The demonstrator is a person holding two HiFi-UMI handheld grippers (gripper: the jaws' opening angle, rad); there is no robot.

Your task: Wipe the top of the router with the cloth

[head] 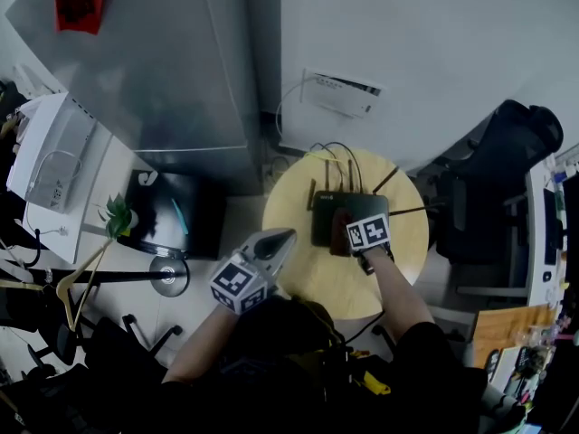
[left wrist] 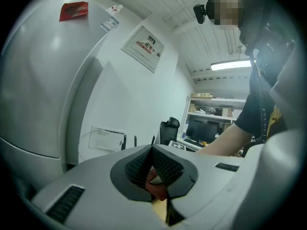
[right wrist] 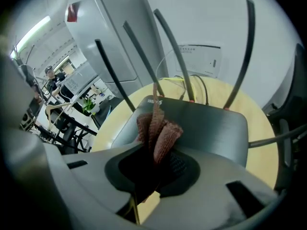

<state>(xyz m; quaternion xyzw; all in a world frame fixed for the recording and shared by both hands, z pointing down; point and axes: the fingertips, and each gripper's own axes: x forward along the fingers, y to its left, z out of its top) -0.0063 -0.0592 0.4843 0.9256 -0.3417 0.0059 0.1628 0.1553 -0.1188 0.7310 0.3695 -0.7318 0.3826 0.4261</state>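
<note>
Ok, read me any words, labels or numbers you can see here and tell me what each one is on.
Nothing reads clearly.
Router: pale logo near the cloth, too blurred.
Wall panel: red print, too small.
White wall box: print too small.
Red paper on the grey cabinet: marks unreadable.

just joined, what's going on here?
A person holds a gripper in each hand. The right gripper is shut on a reddish-brown cloth, which sits against the top of the black router on the round wooden table. The left gripper is shut with nothing in it, near the table's left edge and clear of the router.
</note>
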